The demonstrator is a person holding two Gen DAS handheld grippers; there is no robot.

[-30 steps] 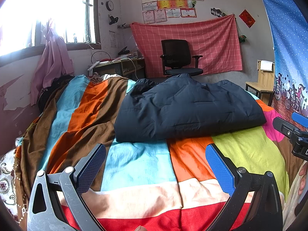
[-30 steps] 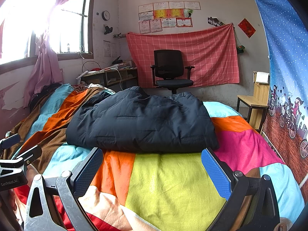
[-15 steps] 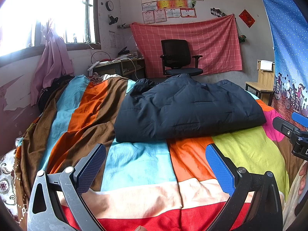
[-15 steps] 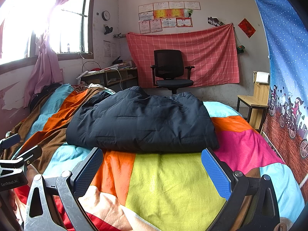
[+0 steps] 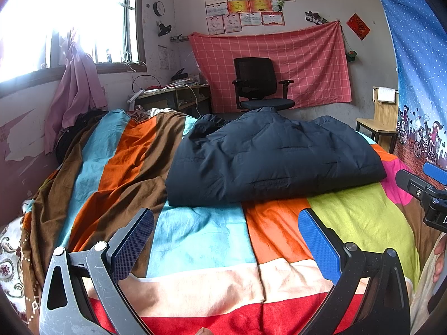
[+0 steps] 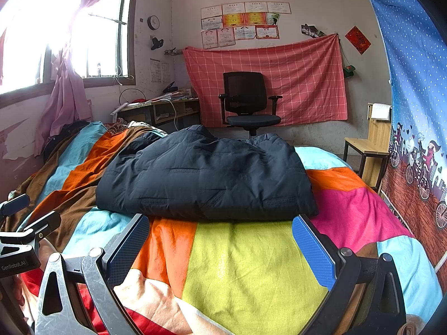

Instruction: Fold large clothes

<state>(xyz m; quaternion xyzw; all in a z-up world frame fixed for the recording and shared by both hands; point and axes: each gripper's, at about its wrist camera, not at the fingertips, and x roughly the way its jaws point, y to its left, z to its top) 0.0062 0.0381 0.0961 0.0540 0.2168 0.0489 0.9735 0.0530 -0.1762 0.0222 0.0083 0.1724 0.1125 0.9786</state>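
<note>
Left wrist: jacket mid-bedspread, margins all round.

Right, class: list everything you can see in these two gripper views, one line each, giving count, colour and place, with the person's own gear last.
Padded jacket: one, dark navy, folded on the bed's middle.
Bedspread: one, multicoloured patches, covering the bed.
Office chair: one, black, beyond the bed by the far wall.
Checked cloth: one, pink-red, hung on the far wall.
Certificates: several, pale and orange, above the cloth.
Clock: one, round, beside the window.
Desk: one, wooden, cluttered, under the window.
Wooden chair: one, light wood, right of the bed.
Left gripper: one, blue pads, open over the bed's near edge.
Right gripper: one, blue pads, open.
</note>
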